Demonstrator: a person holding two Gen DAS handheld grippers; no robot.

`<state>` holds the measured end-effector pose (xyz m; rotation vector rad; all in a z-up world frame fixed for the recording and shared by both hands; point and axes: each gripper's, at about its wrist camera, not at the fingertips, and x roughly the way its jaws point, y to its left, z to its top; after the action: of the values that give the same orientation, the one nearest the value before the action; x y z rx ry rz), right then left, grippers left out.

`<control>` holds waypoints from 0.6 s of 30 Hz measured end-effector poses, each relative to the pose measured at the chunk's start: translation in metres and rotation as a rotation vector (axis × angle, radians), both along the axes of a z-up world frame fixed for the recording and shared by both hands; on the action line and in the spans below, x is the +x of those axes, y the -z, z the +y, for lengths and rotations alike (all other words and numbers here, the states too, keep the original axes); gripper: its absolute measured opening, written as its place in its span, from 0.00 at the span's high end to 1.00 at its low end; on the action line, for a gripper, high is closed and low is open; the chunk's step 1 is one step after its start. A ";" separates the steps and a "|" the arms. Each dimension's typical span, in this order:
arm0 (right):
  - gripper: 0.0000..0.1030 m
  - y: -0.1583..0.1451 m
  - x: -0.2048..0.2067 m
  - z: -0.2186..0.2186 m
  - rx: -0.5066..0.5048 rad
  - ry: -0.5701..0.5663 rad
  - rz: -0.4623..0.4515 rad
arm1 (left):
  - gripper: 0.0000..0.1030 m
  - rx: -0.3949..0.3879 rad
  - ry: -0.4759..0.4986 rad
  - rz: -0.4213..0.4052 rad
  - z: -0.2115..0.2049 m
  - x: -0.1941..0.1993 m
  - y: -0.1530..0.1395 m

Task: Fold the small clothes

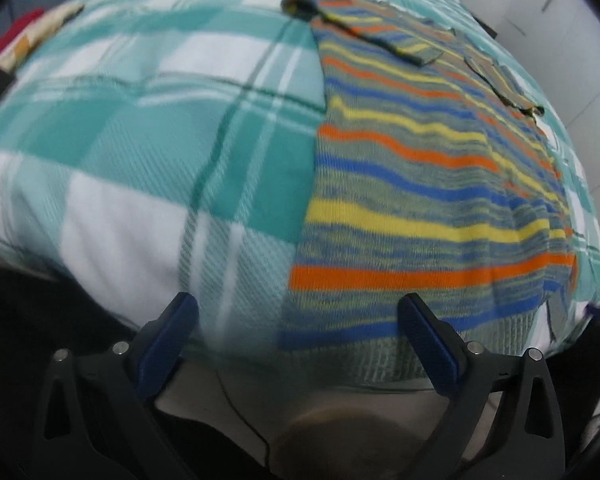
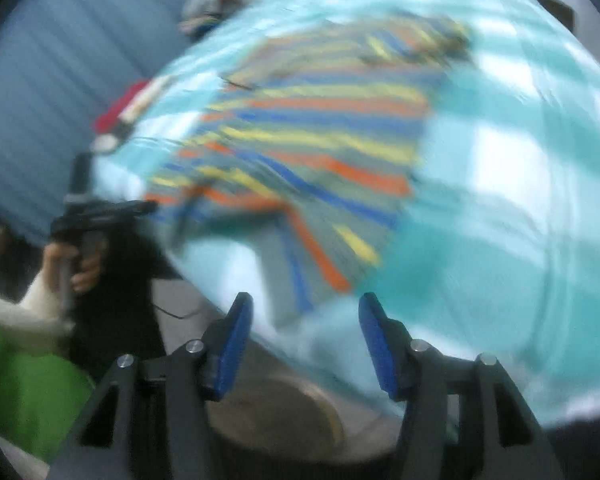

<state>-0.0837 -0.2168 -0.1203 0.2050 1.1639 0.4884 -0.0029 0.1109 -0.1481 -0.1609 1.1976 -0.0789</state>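
Teal-and-white checked bedspread (image 1: 148,152) fills my left view; the striped knit jumper (image 1: 412,184) lies flat, my left gripper (image 1: 298,312) gaping above its hem, unclamped. Right view, blurred: right gripper (image 2: 305,308) half-spread, empty, near a folded-in sleeve; I judge hem-grabbing next.

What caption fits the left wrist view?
Open left hand-held gripper poised over the hem of a striped sweater on a teal plaid blanket.
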 end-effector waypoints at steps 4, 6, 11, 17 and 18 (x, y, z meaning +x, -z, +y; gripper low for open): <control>0.46 0.026 0.002 0.002 0.132 0.047 0.066 | 0.21 -0.037 -0.016 0.001 0.001 0.001 -0.001; 0.54 0.042 0.009 0.014 0.138 0.061 0.064 | 0.55 -0.042 -0.001 -0.004 -0.002 0.000 -0.005; 0.95 0.040 0.006 0.014 0.150 0.067 0.077 | 0.96 -0.071 0.052 -0.004 0.002 -0.004 -0.021; 0.95 -0.015 -0.024 -0.016 -0.009 0.078 0.053 | 0.97 -0.028 0.090 -0.026 0.011 -0.010 -0.047; 0.95 -0.017 -0.027 -0.021 -0.026 0.085 0.065 | 0.97 -0.006 0.106 -0.018 0.008 -0.012 -0.047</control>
<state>-0.1106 -0.2375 -0.1035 0.2484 1.2191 0.3935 -0.0148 0.1186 -0.1008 -0.1018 1.1872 -0.1770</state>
